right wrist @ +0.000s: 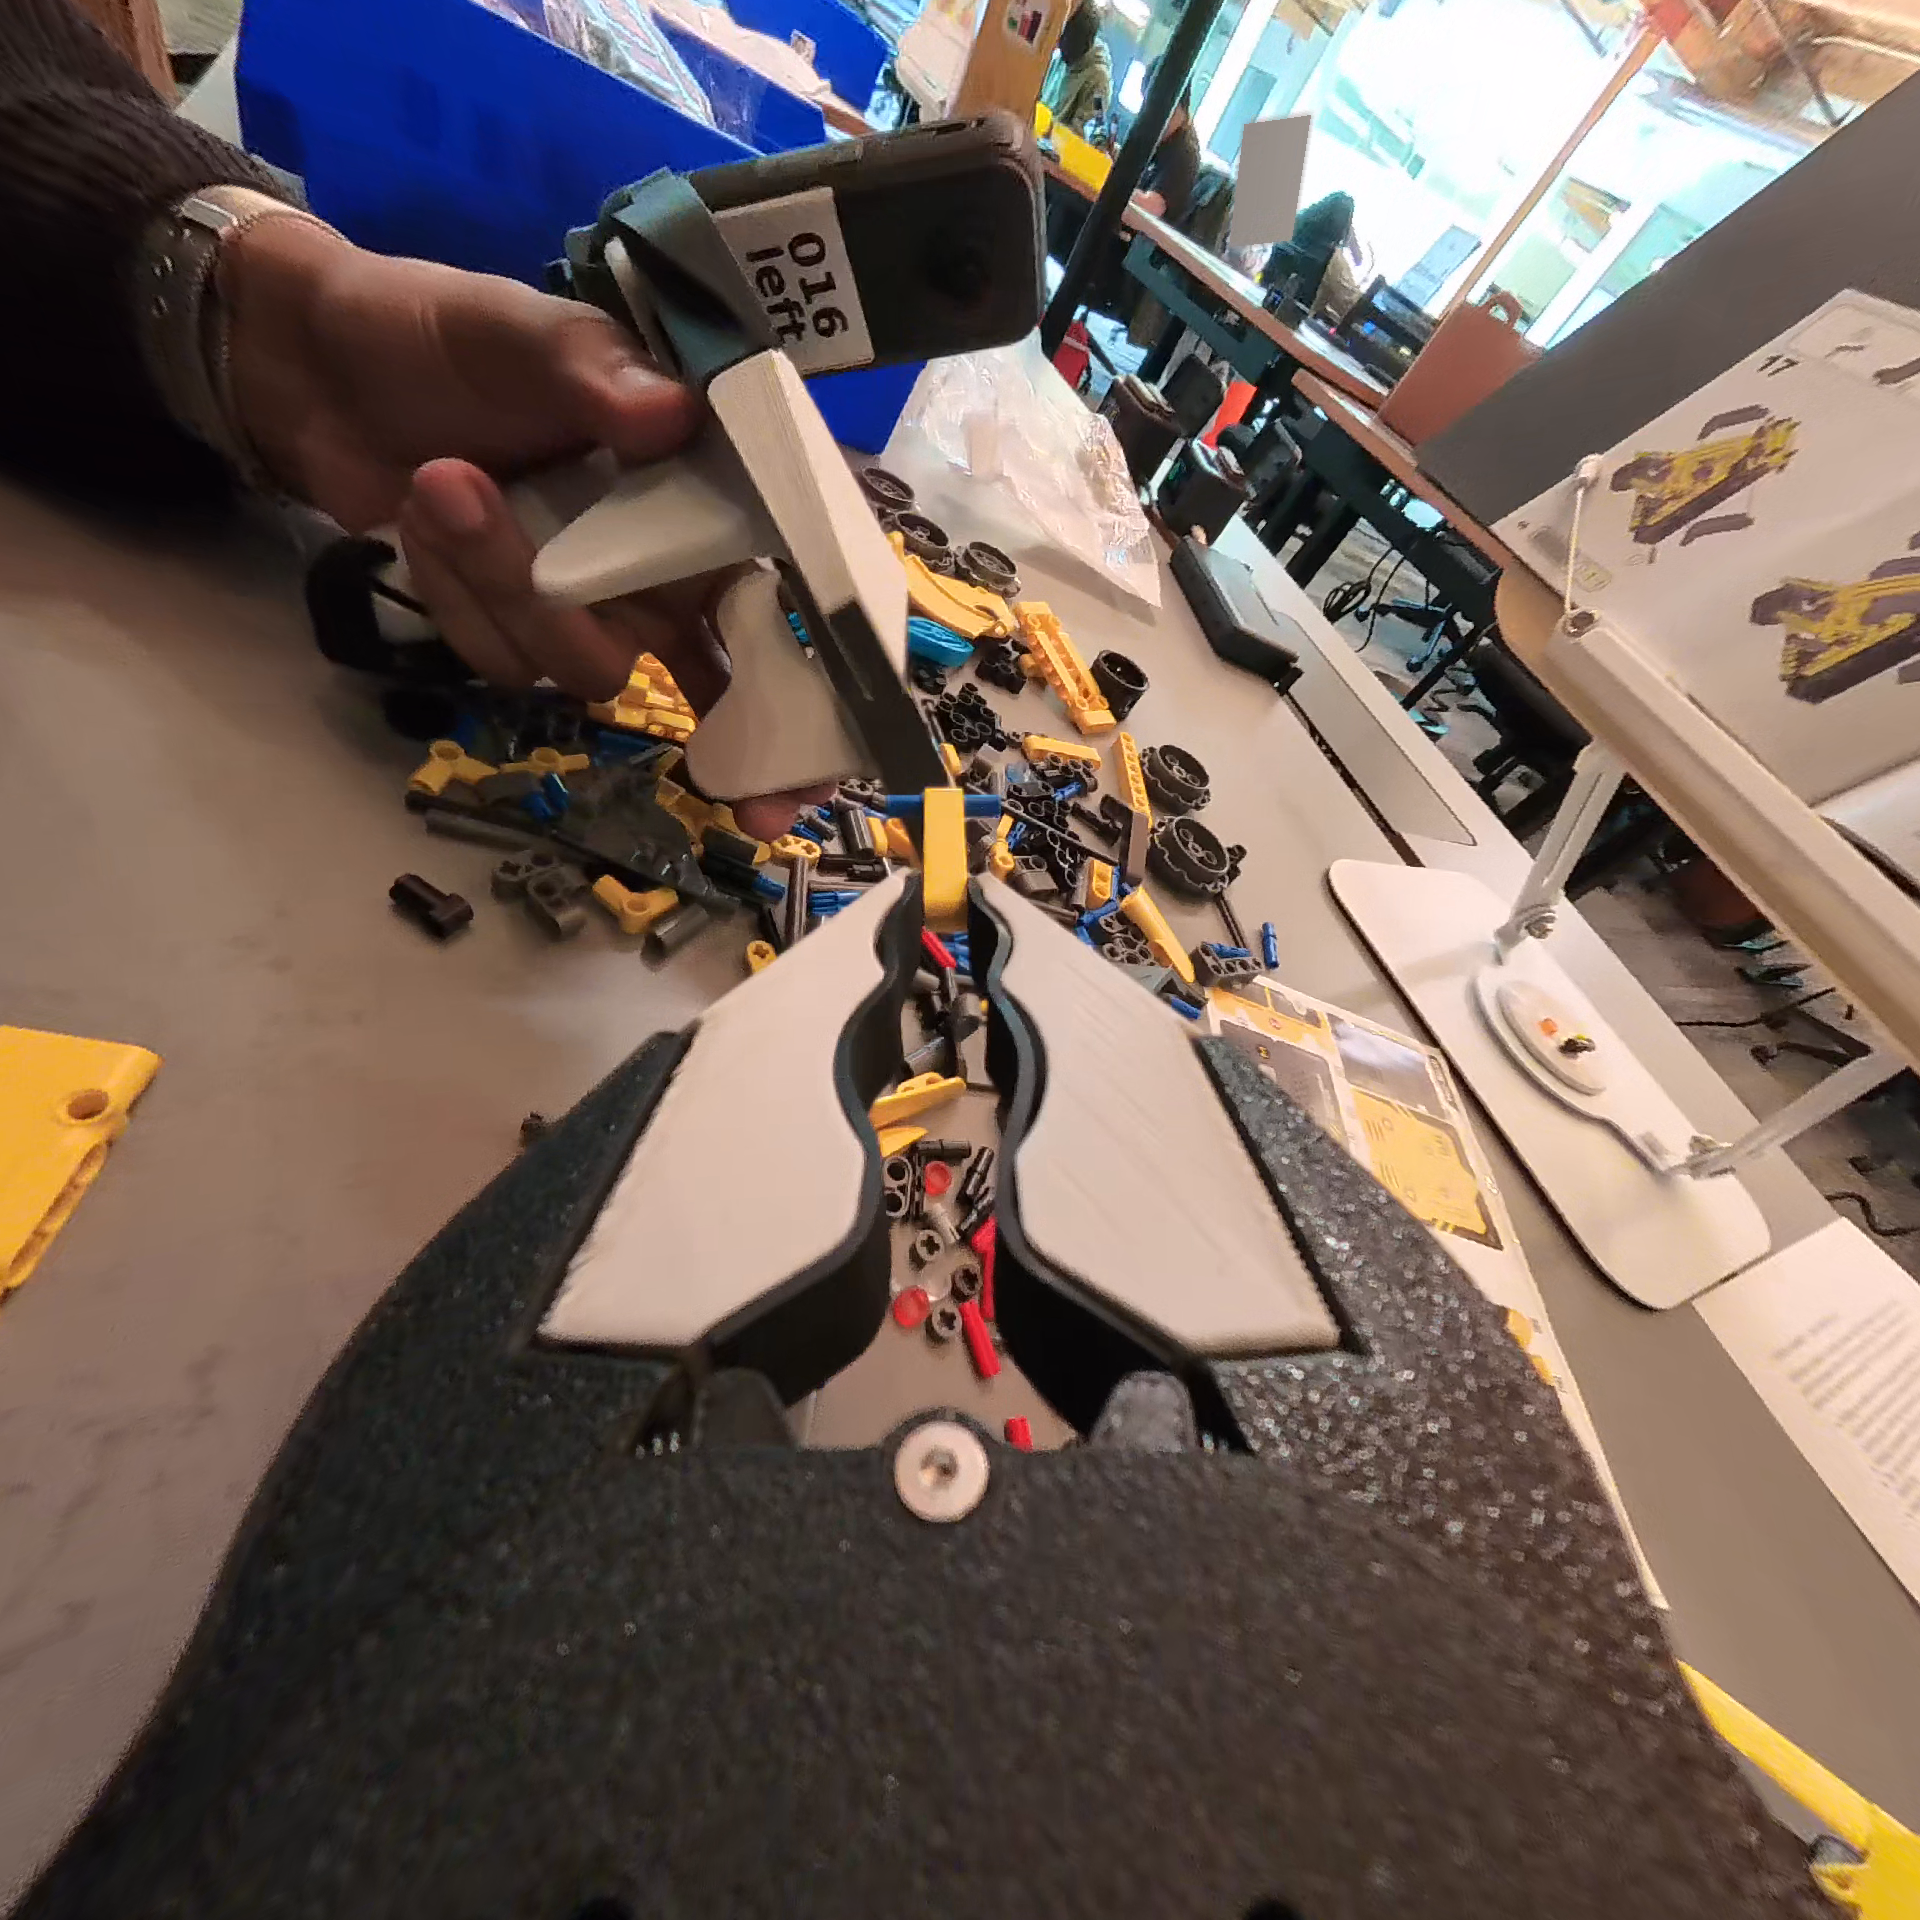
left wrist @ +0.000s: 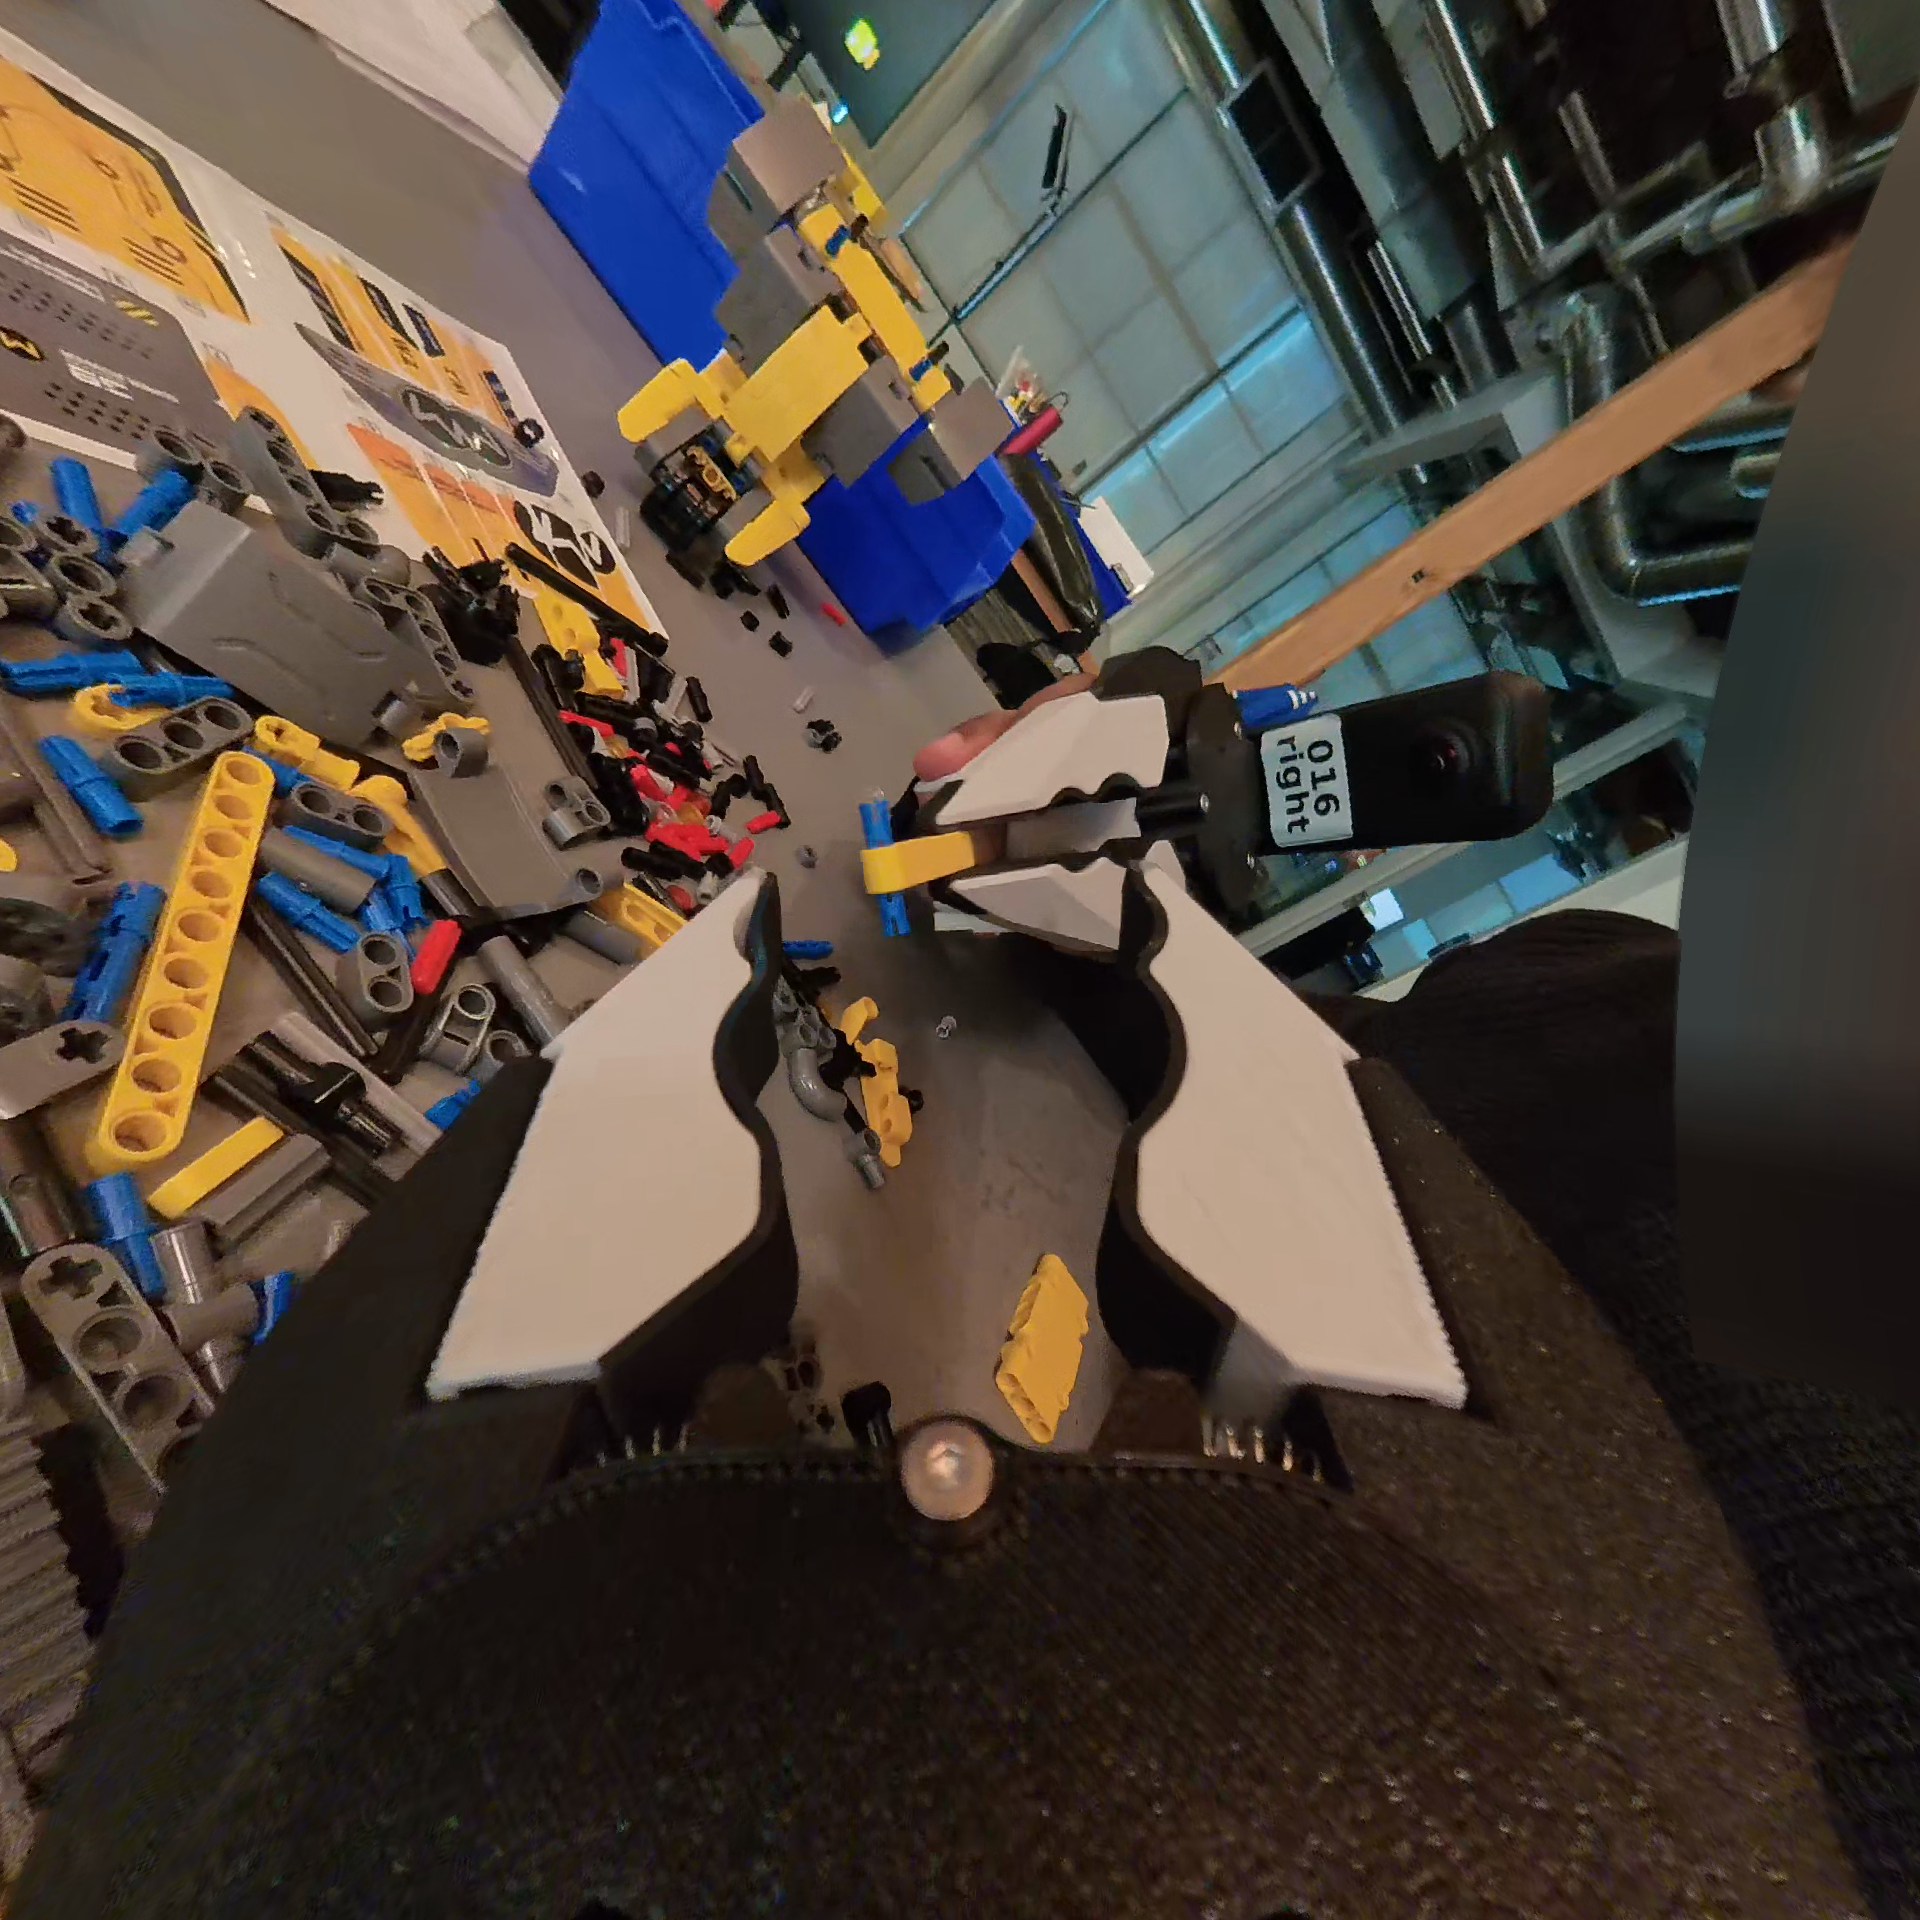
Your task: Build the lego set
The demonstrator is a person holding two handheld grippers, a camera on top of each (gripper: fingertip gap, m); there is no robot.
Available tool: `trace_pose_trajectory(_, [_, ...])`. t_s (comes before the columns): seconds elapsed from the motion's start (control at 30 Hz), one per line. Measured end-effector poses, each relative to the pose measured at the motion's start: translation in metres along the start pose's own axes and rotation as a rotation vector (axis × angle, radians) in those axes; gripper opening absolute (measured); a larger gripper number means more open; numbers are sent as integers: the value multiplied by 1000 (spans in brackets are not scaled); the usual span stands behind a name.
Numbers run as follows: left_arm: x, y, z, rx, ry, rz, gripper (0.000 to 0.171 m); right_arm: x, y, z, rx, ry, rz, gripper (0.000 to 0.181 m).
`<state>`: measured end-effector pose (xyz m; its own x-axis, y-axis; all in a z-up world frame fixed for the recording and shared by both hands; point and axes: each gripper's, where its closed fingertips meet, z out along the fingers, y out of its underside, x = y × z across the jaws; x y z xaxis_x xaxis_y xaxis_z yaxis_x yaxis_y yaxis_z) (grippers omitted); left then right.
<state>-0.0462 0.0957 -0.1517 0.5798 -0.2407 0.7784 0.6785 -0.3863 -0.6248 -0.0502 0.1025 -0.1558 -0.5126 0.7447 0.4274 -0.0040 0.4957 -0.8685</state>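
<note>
My right gripper [right wrist: 943, 896] is shut on a small yellow lego piece [right wrist: 943, 847] with a blue pin [right wrist: 977, 802] across its far end, held above the table. In the left wrist view, the right gripper [left wrist: 951, 854] holds that yellow piece [left wrist: 909, 862] just ahead of my left gripper [left wrist: 951, 883]. The left gripper is open and empty, its tips either side of the piece's near end. A hand holds it side-on in the right wrist view. A partly built yellow and grey model [left wrist: 810, 384] stands farther back.
A big pile of loose parts [left wrist: 312, 779] covers the table to the left, over sticker sheets [left wrist: 457, 416]. Blue bins [left wrist: 644, 156] stand behind the model. An instruction booklet on a stand [right wrist: 1766, 582] is at the right. A yellow beam [left wrist: 1042, 1345] lies under my left gripper. The grippers are tip to tip, or close to it.
</note>
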Motion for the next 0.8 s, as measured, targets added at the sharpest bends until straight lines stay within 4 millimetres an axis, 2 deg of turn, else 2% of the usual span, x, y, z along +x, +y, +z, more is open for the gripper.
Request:
trace_pose_trajectory(0.07, [1, 1, 0, -7, 8, 1, 57, -2, -1, -1, 12, -14, 3, 7])
trace_pose_trajectory(0.17, [11, 2, 0, -15, 82, -27, 30, -9, -8, -3, 51, -53, 9, 7])
trace_pose_trajectory(0.33, [15, 8, 2, -45, 123, -48, 5, -16, -15, -5, 84, -81, -11, 7])
trace_pose_trajectory(0.53, [16, 11, 3, -61, 133, -51, 10, -11, -14, -5, 84, -62, 16, 8])
trace_pose_trajectory(0.57, [16, 11, 3, -59, 126, -43, 5, -11, -14, -6, 88, -64, 15, 8])
trace_pose_trajectory(0.73, [16, 11, 3, -60, 125, -32, 5, -12, -17, -7, 101, -76, 21, 7])
trace_pose_trajectory(0.8, [16, 10, 3, -52, 126, -38, 12, -13, -16, -6, 95, -85, 26, 7])
